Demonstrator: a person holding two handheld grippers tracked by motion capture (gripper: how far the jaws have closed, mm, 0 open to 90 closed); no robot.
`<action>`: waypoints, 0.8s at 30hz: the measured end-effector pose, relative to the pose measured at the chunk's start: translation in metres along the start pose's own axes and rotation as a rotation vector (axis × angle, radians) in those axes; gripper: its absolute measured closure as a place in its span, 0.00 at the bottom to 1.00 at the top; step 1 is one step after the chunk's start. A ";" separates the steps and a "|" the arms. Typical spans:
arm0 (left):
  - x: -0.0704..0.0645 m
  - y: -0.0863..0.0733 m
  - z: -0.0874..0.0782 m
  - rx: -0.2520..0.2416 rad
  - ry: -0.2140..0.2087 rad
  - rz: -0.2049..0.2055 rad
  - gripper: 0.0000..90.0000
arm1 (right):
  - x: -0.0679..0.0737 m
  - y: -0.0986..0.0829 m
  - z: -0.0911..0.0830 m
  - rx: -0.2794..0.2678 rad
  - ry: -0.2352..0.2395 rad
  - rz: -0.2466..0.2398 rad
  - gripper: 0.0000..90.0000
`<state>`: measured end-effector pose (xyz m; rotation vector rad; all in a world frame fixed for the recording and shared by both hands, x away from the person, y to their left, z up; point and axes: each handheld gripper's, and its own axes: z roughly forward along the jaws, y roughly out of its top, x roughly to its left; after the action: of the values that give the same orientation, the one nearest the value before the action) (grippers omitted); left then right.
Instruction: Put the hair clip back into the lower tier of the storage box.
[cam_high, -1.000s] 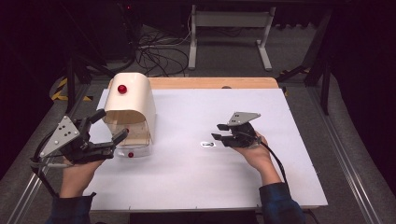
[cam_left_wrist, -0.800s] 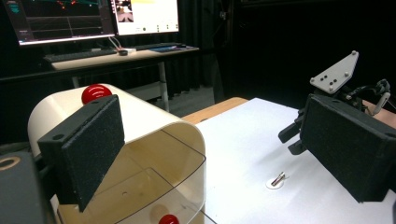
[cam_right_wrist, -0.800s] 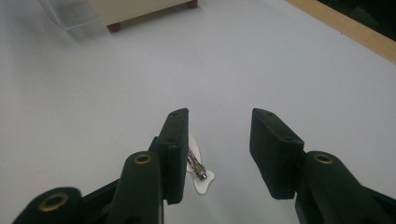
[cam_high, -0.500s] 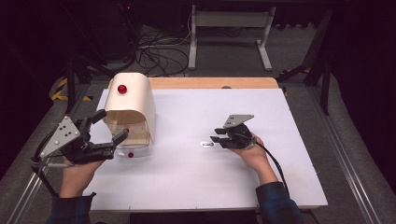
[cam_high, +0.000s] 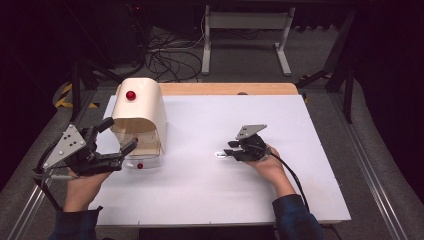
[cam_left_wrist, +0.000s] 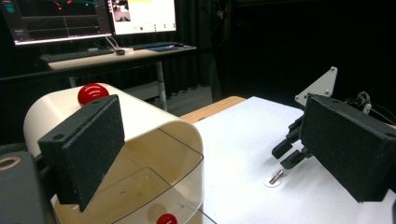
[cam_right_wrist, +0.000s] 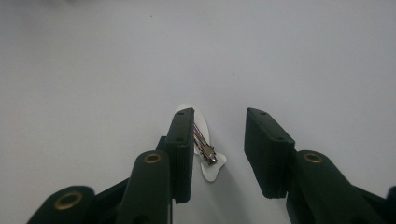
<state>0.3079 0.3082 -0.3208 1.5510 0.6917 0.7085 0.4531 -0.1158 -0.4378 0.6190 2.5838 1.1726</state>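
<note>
Metal pin (cam_right_wrist: 204, 148), small and lying on a white disc-shaped pad (cam_right_wrist: 210, 169), is seen on the white table surface (cam_high: 210, 195), right of the centre in the high view. The right gripper (cam_right_wrist: 218, 149) is lowered over it with its jaws narrowly parted and nothing clamped; in the right gripper view the pin lies just beside the inner face of the left-hand jaw, and whether it touches cannot be told. The left gripper (cam_high: 120, 136) is held at the table's left edge with jaws spread wide and empty, just in front of a cream domed box (cam_high: 142, 112) bearing a red knob (cam_high: 131, 95). The box's clear front flap (cam_left_wrist: 159, 186) is seen between those jaws, untouched.
</note>
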 end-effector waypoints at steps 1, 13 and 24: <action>0.000 0.000 0.000 0.000 0.000 0.000 0.08 | 0.000 -0.001 0.002 0.007 0.005 -0.001 0.72; 0.000 0.000 0.000 -0.002 -0.001 -0.004 0.08 | 0.000 -0.004 0.012 0.023 0.018 0.003 0.74; 0.001 -0.001 0.000 -0.005 -0.003 0.000 0.08 | -0.001 -0.007 0.018 0.034 0.048 0.015 0.79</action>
<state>0.3086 0.3090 -0.3217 1.5473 0.6875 0.7070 0.4589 -0.1091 -0.4551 0.6260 2.6490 1.1636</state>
